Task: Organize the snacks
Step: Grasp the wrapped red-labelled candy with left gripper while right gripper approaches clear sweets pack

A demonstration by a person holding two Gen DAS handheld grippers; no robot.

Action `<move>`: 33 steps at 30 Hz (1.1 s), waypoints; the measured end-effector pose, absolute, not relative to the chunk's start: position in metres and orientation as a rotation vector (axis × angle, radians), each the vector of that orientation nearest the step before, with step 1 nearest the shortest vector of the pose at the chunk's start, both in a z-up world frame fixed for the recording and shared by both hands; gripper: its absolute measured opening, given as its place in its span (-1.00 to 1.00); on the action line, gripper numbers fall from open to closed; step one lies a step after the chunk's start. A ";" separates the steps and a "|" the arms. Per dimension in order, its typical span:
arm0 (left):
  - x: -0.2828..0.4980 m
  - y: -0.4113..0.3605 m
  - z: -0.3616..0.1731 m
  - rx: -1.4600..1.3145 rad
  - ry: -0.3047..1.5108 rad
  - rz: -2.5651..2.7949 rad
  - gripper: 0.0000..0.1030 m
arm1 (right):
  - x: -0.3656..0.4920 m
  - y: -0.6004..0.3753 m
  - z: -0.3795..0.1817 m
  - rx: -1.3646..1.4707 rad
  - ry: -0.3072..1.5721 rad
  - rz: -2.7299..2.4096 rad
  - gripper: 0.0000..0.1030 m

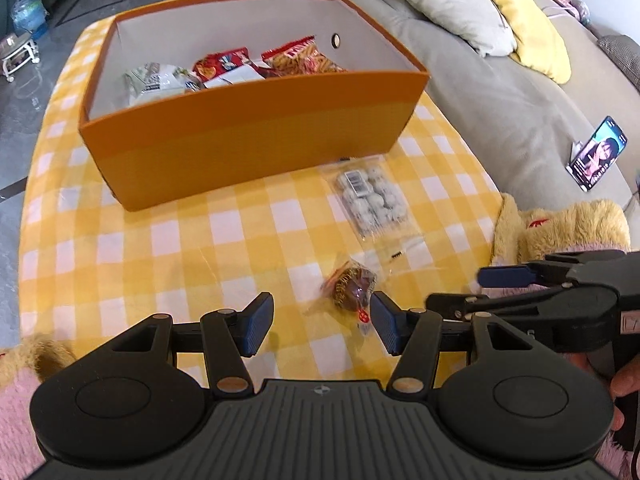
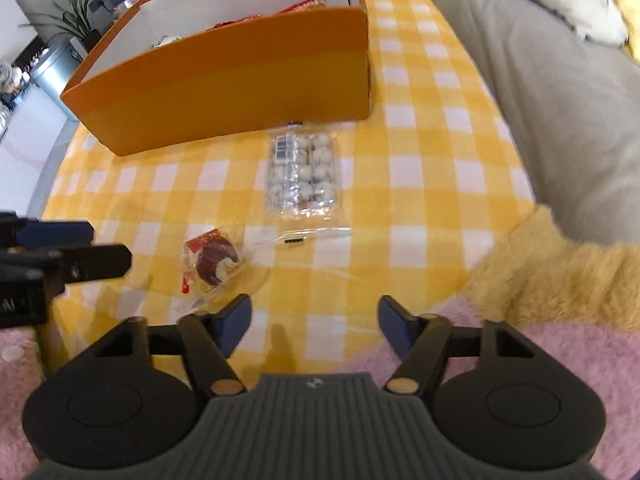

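Sitting on the checked cloth is a small wrapped snack — a date, maybe; it's blurry. A clear pack lies just past it, near the orange box of snacks. Left gripper and right gripper both gape empty — neither touches it.

a grey sofa with white cushion, yellow cushion and a lit phone resting on it.
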State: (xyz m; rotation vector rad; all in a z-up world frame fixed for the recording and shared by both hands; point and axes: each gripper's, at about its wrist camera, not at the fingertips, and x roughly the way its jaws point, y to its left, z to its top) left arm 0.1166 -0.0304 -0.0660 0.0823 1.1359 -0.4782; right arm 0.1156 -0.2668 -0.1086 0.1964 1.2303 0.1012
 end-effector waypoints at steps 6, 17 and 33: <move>0.122 -0.031 -0.074 0.087 1.159 -0.467 0.27 | 0.125 -0.254 -0.113 0.217 1.206 0.192 0.24; 0.130 -0.052 -0.093 0.144 1.167 -0.564 0.27 | 0.139 -0.266 -0.121 0.211 1.218 0.129 -0.14; 0.152 -0.072 -0.121 0.114 1.241 -0.609 0.11 | 0.150 -0.278 -0.128 0.175 1.192 0.086 -0.16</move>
